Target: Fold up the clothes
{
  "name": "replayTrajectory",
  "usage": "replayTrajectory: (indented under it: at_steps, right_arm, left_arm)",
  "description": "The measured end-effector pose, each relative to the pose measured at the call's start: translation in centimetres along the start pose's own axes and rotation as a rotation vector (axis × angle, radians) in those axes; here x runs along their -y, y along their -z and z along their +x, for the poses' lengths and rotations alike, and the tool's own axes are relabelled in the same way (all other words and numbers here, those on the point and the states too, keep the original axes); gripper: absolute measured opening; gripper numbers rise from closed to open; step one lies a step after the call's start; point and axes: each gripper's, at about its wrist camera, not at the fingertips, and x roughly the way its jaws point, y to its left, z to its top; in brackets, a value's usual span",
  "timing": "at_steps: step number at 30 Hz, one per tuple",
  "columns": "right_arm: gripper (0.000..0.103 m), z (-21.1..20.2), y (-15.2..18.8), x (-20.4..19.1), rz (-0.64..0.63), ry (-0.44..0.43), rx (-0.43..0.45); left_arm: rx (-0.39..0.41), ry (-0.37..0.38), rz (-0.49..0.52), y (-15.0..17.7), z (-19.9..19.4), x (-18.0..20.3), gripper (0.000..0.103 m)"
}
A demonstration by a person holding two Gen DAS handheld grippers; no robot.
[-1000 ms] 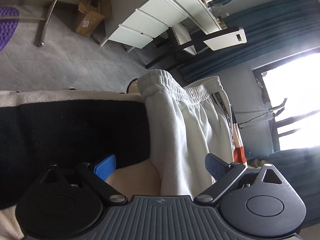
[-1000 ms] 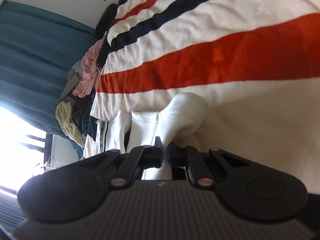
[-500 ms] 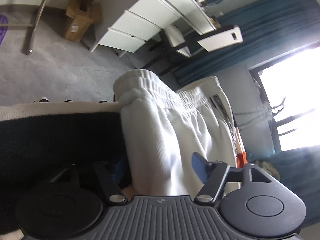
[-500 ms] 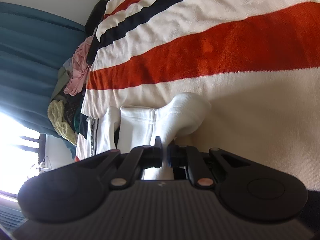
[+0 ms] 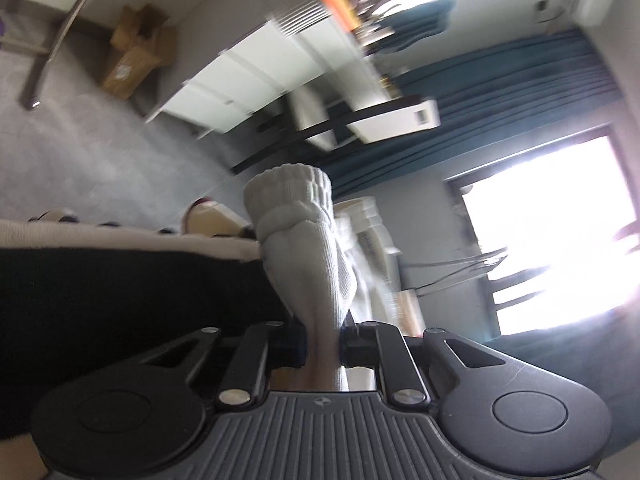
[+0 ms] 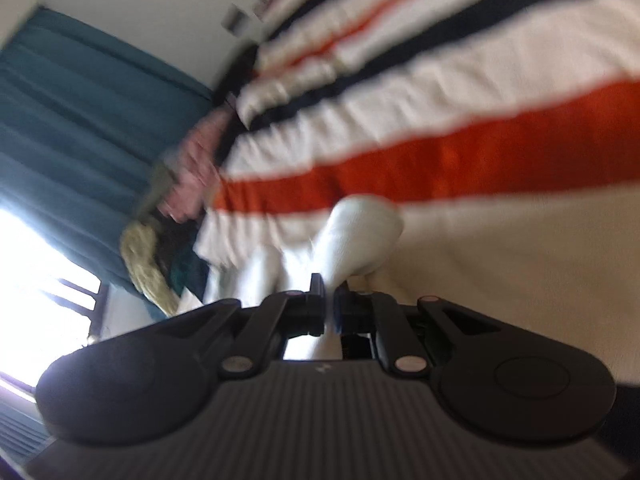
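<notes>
White sweatpants [image 5: 308, 256] with a ribbed elastic waistband lie on a bed with a striped blanket [image 6: 500, 160]. My left gripper [image 5: 322, 346] is shut on the waistband end, which bunches up and rises in front of the camera. My right gripper [image 6: 329, 312] is shut on another part of the white sweatpants [image 6: 356, 236], with a rounded fold sticking out ahead of the jaws. Both views are motion-blurred.
A black band of the blanket [image 5: 132, 296] lies left of the pants at the bed's edge. A white drawer unit [image 5: 256, 80], a chair and a cardboard box [image 5: 132, 60] stand on the grey floor. A heap of clothes [image 6: 180, 200] sits by the teal curtain [image 6: 80, 120].
My left gripper has closed from open onto the waistband and pulled it up and bunched. My right gripper stays shut on the pants and both views have swung.
</notes>
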Motion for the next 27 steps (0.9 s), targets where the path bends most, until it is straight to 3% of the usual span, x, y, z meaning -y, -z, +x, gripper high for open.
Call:
replayTrajectory:
  at_steps: [2,10,14,18,22,27]
  right_arm:
    - [0.005,-0.8,-0.6,-1.0,-0.047,-0.031,0.055]
    - [0.005,2.7,-2.9,-5.6,-0.147,-0.049,0.06]
    - [0.005,7.2,-3.1,-12.4,-0.271,-0.056,0.1]
    - [0.005,14.4,-1.6,-20.2,-0.428,-0.025,0.127]
    - [0.005,24.0,2.2,-25.3,-0.591,0.083,0.151]
    - [0.005,34.4,6.6,-26.6,-0.72,0.232,0.132]
  left_arm:
    - [0.013,0.033,0.03,0.0,-0.7,0.8,0.014]
    - [-0.018,0.091,0.028,-2.1,0.6,3.4,0.014]
    - [-0.021,0.13,0.121,-3.4,3.7,7.6,0.014]
    - [-0.014,0.134,0.248,-3.6,9.9,12.6,0.015]
    - [-0.048,0.089,0.354,-3.0,19.8,15.6,0.015]
    - [-0.159,-0.031,0.453,-1.6,32.1,17.1,0.016]
